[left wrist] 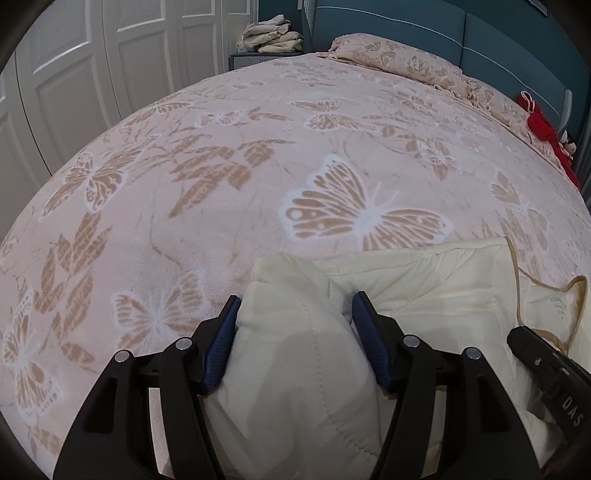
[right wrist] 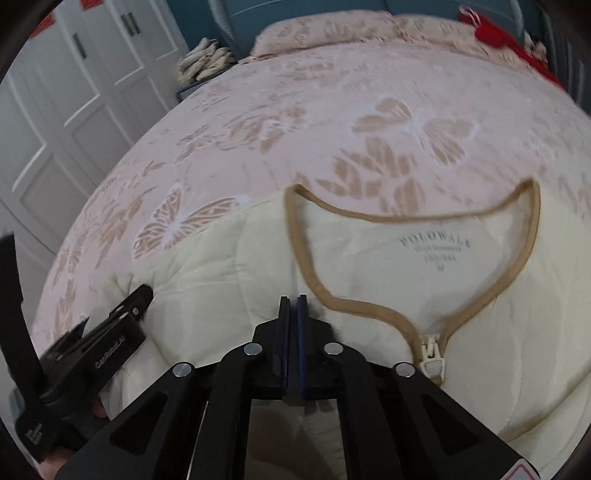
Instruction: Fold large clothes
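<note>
A cream quilted jacket (right wrist: 229,280) with tan collar trim (right wrist: 406,218) and a zipper pull (right wrist: 432,354) lies on the bed. In the left wrist view a thick fold of it (left wrist: 291,332) bulges between the blue pads of my left gripper (left wrist: 295,306), which is closed on it. My right gripper (right wrist: 293,299) hovers over the jacket's shoulder, left of the collar. Its jaws are pressed together and I see no cloth between them. The left gripper's body (right wrist: 99,343) shows in the right wrist view and the right gripper's body (left wrist: 546,373) in the left wrist view.
The bed has a pink blanket with butterflies (left wrist: 258,166). Pillows (left wrist: 399,62) lie against a teal headboard (left wrist: 480,29). Red items (left wrist: 543,122) sit at the far right. Folded clothes (left wrist: 273,35) rest on a nightstand. White wardrobe doors (left wrist: 92,55) stand on the left.
</note>
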Demonstrator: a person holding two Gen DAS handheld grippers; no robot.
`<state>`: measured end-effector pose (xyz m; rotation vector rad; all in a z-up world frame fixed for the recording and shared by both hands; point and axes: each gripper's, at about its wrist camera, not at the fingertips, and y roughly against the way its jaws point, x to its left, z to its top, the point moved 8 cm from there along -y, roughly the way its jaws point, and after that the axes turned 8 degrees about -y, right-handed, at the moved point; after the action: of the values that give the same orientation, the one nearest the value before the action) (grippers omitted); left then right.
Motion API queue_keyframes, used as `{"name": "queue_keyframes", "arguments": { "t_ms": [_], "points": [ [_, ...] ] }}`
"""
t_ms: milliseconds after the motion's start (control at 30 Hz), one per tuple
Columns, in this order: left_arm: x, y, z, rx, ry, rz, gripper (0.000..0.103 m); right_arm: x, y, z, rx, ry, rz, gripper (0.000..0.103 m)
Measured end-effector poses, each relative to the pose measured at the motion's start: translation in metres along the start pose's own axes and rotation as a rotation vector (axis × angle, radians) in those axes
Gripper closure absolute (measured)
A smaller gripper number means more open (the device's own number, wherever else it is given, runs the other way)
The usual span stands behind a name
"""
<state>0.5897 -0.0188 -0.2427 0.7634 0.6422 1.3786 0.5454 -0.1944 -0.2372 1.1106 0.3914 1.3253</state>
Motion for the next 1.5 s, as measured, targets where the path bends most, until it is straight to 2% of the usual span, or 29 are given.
{"name": "queue_keyframes", "arguments": {
  "t_ms": [100, 300, 400, 433, 467, 500, 567, 600, 667, 700, 767, 833, 900, 967, 1033, 1100, 1133, 1167, 1233, 1333, 1400, 1433, 1500],
  "points": [
    [0.000, 0.000, 0.000, -0.001, -0.005, 0.006, 0.042, -0.006, -0.007, 0.000, 0.016, -0.036, 0.026, 0.103],
    [-0.003, -0.002, -0.001, -0.010, -0.022, 0.034, 0.041, -0.004, -0.010, -0.004, 0.002, -0.016, 0.010, 0.103],
    [-0.003, -0.001, 0.002, 0.003, -0.027, 0.040, 0.041, -0.010, 0.006, 0.005, -0.008, -0.073, 0.062, 0.103],
    [-0.001, 0.002, 0.004, 0.016, -0.019, 0.022, 0.040, -0.016, 0.025, 0.011, -0.048, -0.093, 0.053, 0.098],
    [0.002, 0.008, 0.006, 0.028, -0.009, -0.001, 0.040, -0.025, 0.047, 0.017, -0.099, -0.112, 0.055, 0.089],
    [0.005, 0.016, 0.009, 0.030, -0.006, -0.004, 0.040, -0.038, 0.073, 0.023, -0.145, -0.133, 0.071, 0.086],
    [0.005, 0.043, 0.016, -0.019, -0.017, -0.029, 0.040, -0.072, 0.108, 0.028, -0.182, -0.167, 0.080, 0.072],
    [-0.003, 0.062, 0.022, -0.057, -0.028, -0.063, 0.040, -0.097, 0.121, 0.029, -0.199, -0.189, 0.057, 0.072],
    [-0.027, 0.085, 0.032, -0.084, -0.038, -0.140, 0.040, -0.140, 0.131, 0.029, -0.209, -0.223, -0.022, 0.072],
    [-0.052, 0.095, 0.038, -0.085, -0.051, -0.209, 0.040, -0.169, 0.132, 0.028, -0.204, -0.259, -0.076, 0.072],
    [-0.116, 0.102, 0.044, -0.046, -0.121, -0.344, 0.037, -0.204, 0.130, 0.026, -0.182, -0.340, -0.088, 0.072],
    [-0.173, 0.100, 0.042, -0.009, -0.174, -0.439, 0.037, -0.222, 0.125, 0.026, -0.169, -0.390, -0.075, 0.076],
    [-0.216, 0.090, 0.041, 0.015, -0.217, -0.460, 0.037, -0.230, 0.119, 0.029, -0.166, -0.393, -0.076, 0.076],
    [-0.260, 0.070, 0.037, 0.081, -0.238, -0.500, 0.037, -0.232, 0.111, 0.034, -0.152, -0.385, -0.069, 0.076],
    [-0.283, 0.047, 0.032, 0.147, -0.226, -0.504, 0.037, -0.235, 0.101, 0.034, -0.125, -0.370, -0.064, 0.077],
    [-0.295, 0.028, 0.024, 0.194, -0.236, -0.472, 0.039, -0.238, 0.093, 0.034, -0.113, -0.355, -0.069, 0.081],
    [-0.298, 0.020, 0.019, 0.202, -0.253, -0.440, 0.043, -0.240, 0.089, 0.034, -0.110, -0.344, -0.071, 0.083],
    [-0.299, 0.014, 0.017, 0.188, -0.284, -0.397, 0.046, -0.242, 0.087, 0.034, -0.113, -0.340, -0.077, 0.091],
    [-0.300, 0.011, 0.015, 0.161, -0.316, -0.357, 0.051, -0.253, 0.085, 0.035, -0.126, -0.364, -0.106, 0.103],
    [-0.296, 0.011, 0.018, 0.142, -0.300, -0.335, 0.055, -0.268, 0.086, 0.034, -0.147, -0.451, -0.101, 0.103],
    [-0.284, 0.023, 0.030, 0.103, -0.260, -0.310, 0.061, -0.260, 0.099, 0.038, -0.178, -0.403, -0.215, 0.103],
    [-0.274, 0.033, 0.038, 0.065, -0.250, -0.315, 0.060, -0.252, 0.108, 0.041, -0.201, -0.368, -0.231, 0.090],
    [-0.256, 0.051, 0.048, 0.000, -0.252, -0.353, 0.057, -0.223, 0.122, 0.047, -0.241, -0.273, -0.204, 0.090]
  ]
}}
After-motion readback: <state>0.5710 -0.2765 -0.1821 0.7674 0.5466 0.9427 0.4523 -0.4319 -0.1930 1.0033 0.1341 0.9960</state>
